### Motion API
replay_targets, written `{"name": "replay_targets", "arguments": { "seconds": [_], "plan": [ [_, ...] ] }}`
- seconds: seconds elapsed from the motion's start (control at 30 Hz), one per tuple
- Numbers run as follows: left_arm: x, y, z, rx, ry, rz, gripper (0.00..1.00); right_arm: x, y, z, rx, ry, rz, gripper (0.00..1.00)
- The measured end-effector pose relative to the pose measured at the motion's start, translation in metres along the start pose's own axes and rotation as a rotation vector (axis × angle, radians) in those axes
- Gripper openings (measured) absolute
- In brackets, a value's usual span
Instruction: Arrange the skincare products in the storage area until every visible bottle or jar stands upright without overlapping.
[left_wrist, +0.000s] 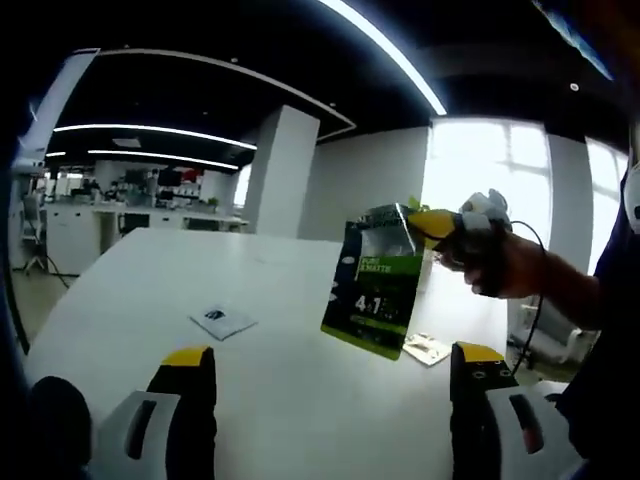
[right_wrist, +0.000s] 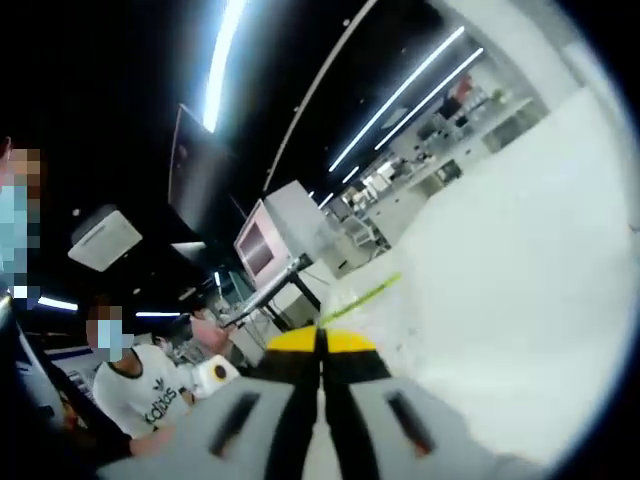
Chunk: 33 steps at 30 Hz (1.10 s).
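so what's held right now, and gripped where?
Right gripper pinches the green-and-black pouch at its top corner, lifted off the white table. Left gripper is open, holding nothing.

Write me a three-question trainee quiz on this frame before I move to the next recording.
1. True or false: the left gripper has its fingers spread apart.
2. What does the right gripper hold? A) a glass jar B) a green-and-black packet C) nothing
3. Fill in: the small flat sachet lies on the white ____.
Key: 1 true; 2 B; 3 table.
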<state>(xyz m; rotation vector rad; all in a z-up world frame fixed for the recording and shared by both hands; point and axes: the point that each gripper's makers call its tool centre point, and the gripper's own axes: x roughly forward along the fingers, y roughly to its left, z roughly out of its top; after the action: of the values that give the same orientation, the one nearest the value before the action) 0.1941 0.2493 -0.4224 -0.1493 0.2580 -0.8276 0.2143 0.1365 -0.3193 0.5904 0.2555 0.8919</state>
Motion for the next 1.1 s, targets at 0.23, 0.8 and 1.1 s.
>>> {"name": "replay_targets", "arguments": {
  "seconds": [0.23,0.8,1.1],
  "plan": [
    [-0.002,-0.008,0.003,-0.023,-0.025,-0.020,0.99,-0.006,0.014,0.007,-0.047,0.010,0.025,0.00],
    [-0.013,-0.022,0.022,-0.237,-0.124,-0.126,0.99,-0.018,0.043,0.013,-0.107,0.046,0.131,0.00],
    [-0.017,-0.013,0.016,-0.231,-0.103,-0.124,0.99,-0.024,0.046,0.012,-0.121,0.062,0.151,0.00]
  ]
}}
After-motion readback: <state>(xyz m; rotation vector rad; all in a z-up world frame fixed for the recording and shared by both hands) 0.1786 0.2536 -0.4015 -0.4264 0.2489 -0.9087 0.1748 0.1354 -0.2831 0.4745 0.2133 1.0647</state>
